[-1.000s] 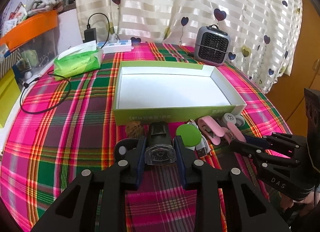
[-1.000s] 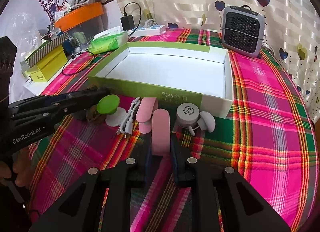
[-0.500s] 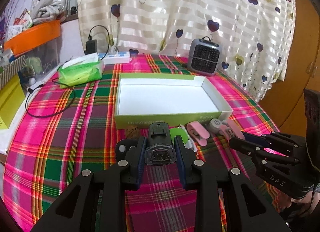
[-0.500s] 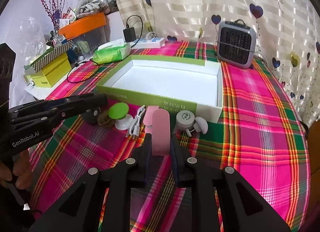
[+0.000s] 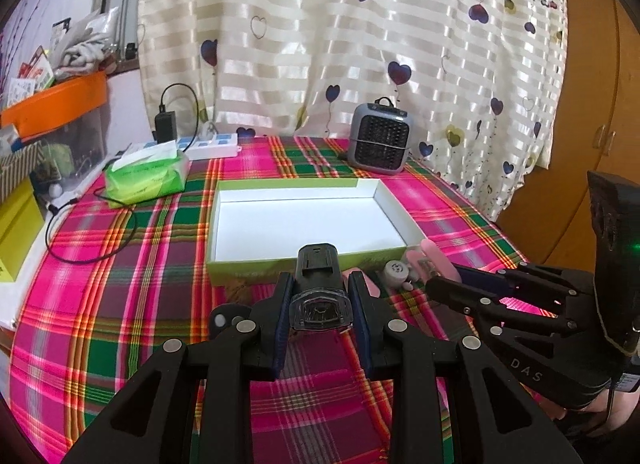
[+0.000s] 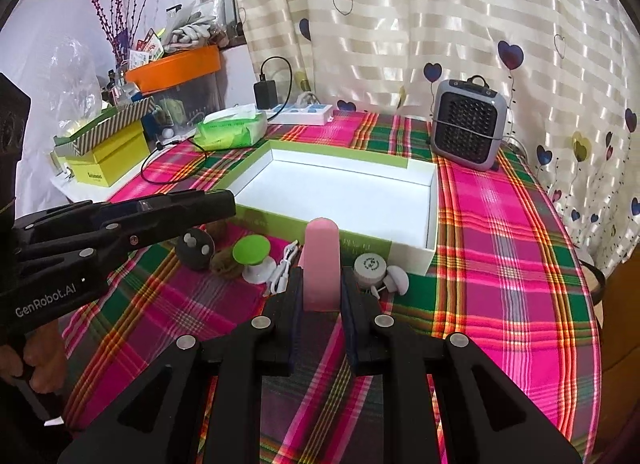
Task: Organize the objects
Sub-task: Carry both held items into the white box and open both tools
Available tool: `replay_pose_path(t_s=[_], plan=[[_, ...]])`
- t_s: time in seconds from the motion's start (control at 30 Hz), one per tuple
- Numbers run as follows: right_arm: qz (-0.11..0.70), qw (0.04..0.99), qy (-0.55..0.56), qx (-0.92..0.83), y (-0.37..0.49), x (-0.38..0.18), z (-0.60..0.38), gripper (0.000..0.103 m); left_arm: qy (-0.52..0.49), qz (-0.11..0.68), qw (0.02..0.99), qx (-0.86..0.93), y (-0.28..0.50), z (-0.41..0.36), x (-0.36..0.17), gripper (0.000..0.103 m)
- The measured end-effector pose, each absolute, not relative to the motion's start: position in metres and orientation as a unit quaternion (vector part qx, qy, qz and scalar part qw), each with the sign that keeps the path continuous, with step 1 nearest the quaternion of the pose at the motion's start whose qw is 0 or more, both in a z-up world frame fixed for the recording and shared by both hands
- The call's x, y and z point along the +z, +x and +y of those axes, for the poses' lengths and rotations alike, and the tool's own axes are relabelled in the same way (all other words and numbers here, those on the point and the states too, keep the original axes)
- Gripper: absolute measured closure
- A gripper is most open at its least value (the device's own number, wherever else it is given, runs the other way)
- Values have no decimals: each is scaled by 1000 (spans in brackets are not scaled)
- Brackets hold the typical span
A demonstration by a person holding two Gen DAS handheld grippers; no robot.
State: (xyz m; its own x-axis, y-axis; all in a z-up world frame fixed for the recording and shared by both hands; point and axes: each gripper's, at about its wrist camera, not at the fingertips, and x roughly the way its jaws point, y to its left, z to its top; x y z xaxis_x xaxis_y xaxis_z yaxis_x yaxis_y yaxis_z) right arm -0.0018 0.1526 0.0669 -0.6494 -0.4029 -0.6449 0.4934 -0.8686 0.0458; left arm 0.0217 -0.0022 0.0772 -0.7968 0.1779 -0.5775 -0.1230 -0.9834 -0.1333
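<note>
My left gripper [image 5: 320,292] is shut on a black bike light [image 5: 319,288] with a clear lens, held above the tablecloth in front of the green box [image 5: 256,270]. My right gripper [image 6: 321,284] is shut on a pink oblong case [image 6: 322,260], also lifted, in front of the same box [image 6: 360,242]. The box is open, white inside, with nothing in it. On the cloth by its near wall lie a green-topped white knob [image 6: 253,254], a white cable [image 6: 284,270], a white round gadget [image 6: 371,268], a black round piece [image 6: 195,249] and a brown lump [image 6: 225,262].
A grey mini heater [image 6: 468,130] stands at the back right. A green tissue pack [image 5: 146,174], a power strip [image 5: 208,144] with charger and a black cable [image 5: 80,240] lie at the back left. Yellow boxes [image 6: 106,158] sit left. The table edge falls off at right.
Both grippers have risen and pulled back from the box, each carrying its object; the loose items stayed on the cloth.
</note>
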Motion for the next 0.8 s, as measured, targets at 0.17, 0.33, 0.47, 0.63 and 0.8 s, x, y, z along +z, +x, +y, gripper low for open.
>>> replay_pose_path(t_s=[0.17,0.33,0.47,0.63,0.8], plan=[[67,248,336,-906,-3,67,153,85,-309,-42,82,947,20,2,77,77],[69,250,335,-906,-6,68,150,85,-310,-41,82,946,18,4,77,77],[70,250,334,-906,-10,68,148,85,-314,-39,81,945,12,6,76,77],[72,253,335,-905,-17,67,146,85,-317,-37,77,944,1,8,72,77],[69,252,338,-904,-27,64,146,85,-324,-32,71,943,-12,10,69,77]])
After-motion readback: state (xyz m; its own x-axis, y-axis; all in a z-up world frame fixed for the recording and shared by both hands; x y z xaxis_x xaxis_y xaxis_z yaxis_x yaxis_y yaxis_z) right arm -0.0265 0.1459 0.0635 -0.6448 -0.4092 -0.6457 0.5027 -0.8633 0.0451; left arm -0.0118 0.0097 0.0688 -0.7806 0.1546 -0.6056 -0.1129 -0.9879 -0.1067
